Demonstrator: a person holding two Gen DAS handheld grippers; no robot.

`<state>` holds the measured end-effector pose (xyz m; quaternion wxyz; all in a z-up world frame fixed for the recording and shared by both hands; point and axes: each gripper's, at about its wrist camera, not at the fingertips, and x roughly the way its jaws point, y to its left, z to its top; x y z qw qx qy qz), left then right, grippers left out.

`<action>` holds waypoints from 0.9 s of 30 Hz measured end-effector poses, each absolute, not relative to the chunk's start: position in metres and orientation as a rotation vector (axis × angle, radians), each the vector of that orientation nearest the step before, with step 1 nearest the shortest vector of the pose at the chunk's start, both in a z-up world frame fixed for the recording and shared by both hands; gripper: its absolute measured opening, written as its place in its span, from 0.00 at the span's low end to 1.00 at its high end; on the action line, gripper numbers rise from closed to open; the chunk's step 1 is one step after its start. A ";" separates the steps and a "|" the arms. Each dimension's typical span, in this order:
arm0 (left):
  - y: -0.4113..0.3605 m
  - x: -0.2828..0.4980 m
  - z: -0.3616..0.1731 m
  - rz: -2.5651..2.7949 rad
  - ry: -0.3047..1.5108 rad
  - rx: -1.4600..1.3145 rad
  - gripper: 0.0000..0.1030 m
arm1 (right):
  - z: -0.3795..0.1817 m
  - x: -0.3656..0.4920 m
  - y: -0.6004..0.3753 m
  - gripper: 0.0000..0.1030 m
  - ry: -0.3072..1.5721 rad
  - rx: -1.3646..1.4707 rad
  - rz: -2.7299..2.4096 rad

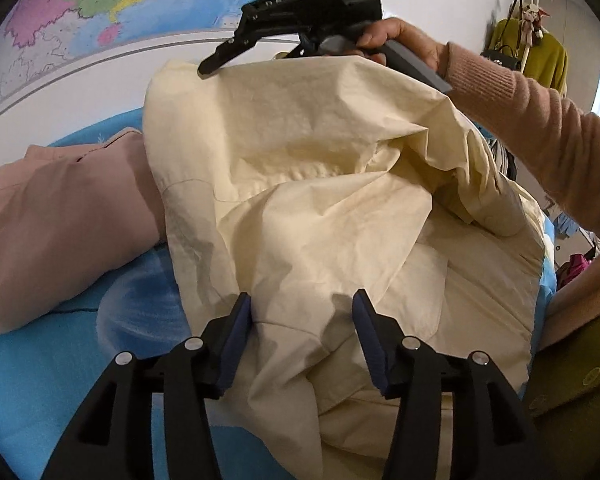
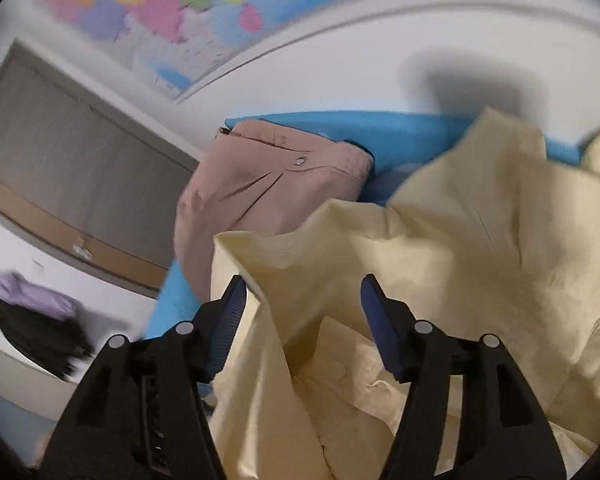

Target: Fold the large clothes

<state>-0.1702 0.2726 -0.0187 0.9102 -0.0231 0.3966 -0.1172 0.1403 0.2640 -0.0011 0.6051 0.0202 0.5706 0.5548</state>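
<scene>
Folding has barely begun: the cream garment (image 1: 300, 200) lies crumpled in a loose heap on the blue table (image 1: 28, 380), no crisp fold visible, while a pink garment (image 1: 60, 220) at nine o'clock looks already folded. Left gripper (image 1: 302, 312) hovers with jaws partly apart over the near hem, gripping nothing. Right gripper (image 2: 303, 300), jaws likewise apart, straddles a raised cloth edge without pinching. Free table shows only at seven o'clock; the wall (image 1: 420, 12) crowds twelve.

Both grippers' fingers (image 1: 242, 312) parted
</scene>
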 end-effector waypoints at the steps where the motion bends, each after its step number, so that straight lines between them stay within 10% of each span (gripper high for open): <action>1: 0.272 -0.169 -0.017 -0.241 0.815 -0.039 0.49 | -0.003 0.141 0.267 0.58 1.331 0.060 1.288; 8: 0.268 -0.163 -0.012 -0.234 0.821 -0.025 0.52 | -0.031 0.143 0.327 0.67 1.542 0.207 1.393; 15: 0.278 -0.165 -0.011 -0.218 0.814 -0.058 0.54 | 0.006 0.158 0.330 0.40 1.287 0.318 1.478; 27: 0.314 -0.130 0.032 -0.074 0.698 -0.102 0.58 | 0.071 0.050 0.116 0.83 0.982 -0.139 1.389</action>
